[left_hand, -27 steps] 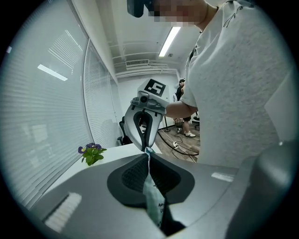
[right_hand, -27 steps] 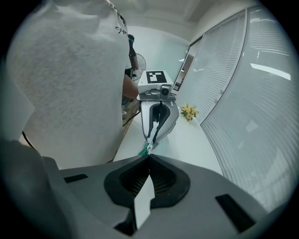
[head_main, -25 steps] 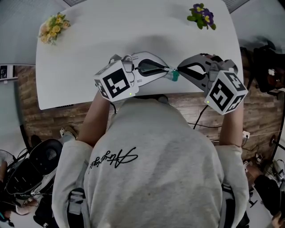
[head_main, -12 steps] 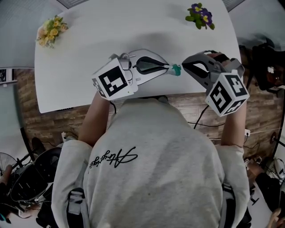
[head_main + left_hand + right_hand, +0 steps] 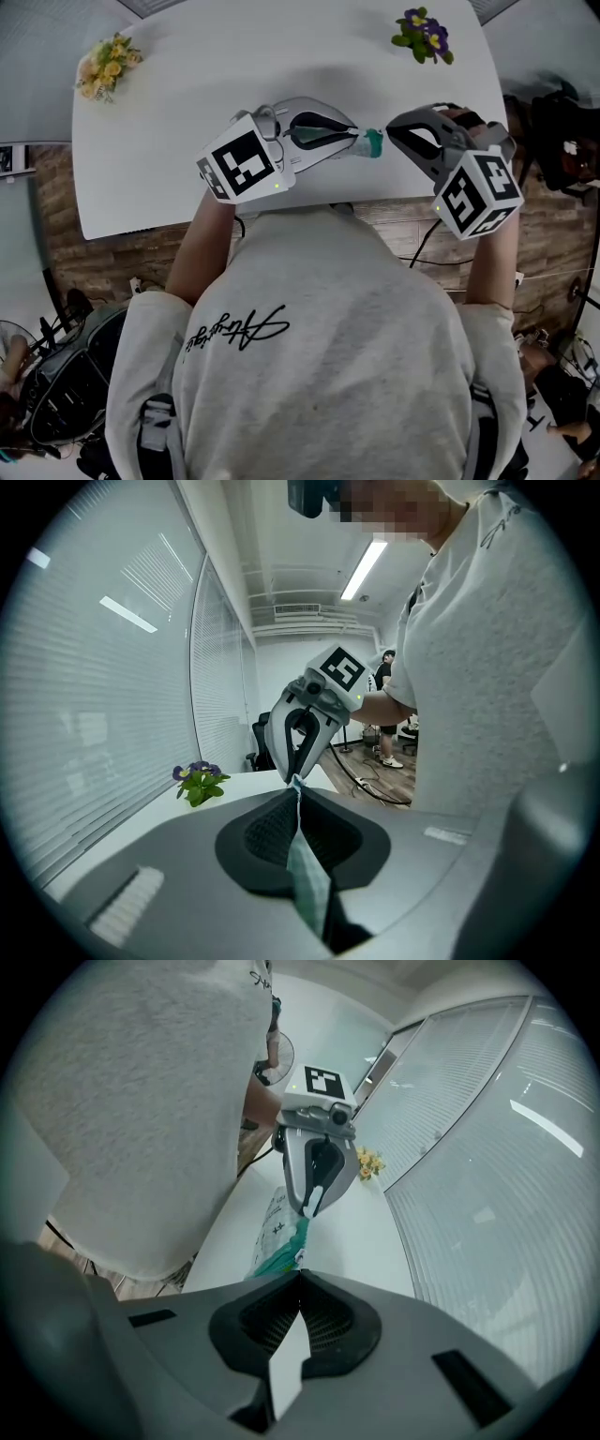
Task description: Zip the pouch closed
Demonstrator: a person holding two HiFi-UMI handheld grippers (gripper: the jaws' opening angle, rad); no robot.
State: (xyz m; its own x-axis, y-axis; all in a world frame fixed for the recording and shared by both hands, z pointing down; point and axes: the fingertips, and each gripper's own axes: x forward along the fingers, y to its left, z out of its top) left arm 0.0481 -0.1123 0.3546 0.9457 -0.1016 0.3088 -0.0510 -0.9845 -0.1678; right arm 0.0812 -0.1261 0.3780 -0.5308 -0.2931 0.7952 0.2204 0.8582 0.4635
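A small teal and white pouch (image 5: 372, 143) hangs stretched between my two grippers, just above the white table's (image 5: 187, 84) near edge. My left gripper (image 5: 359, 142) is shut on the pouch's teal end (image 5: 306, 874), which runs as a thin strip between its pads. My right gripper (image 5: 387, 140) is shut on a white tab (image 5: 286, 1363) at the pouch's other end, by the zip. In the right gripper view the pouch (image 5: 277, 1232) droops below the left gripper (image 5: 307, 1211). In the left gripper view the right gripper (image 5: 295, 778) meets the pouch's far tip.
A bunch of yellow flowers (image 5: 108, 61) lies at the table's far left corner and a purple one (image 5: 424, 33) at the far right. The table's front edge runs just under both grippers, with wooden floor and cables below.
My right gripper has drawn a little to the right, away from the left one, so more of the teal pouch shows between them. The left gripper has hardly moved.
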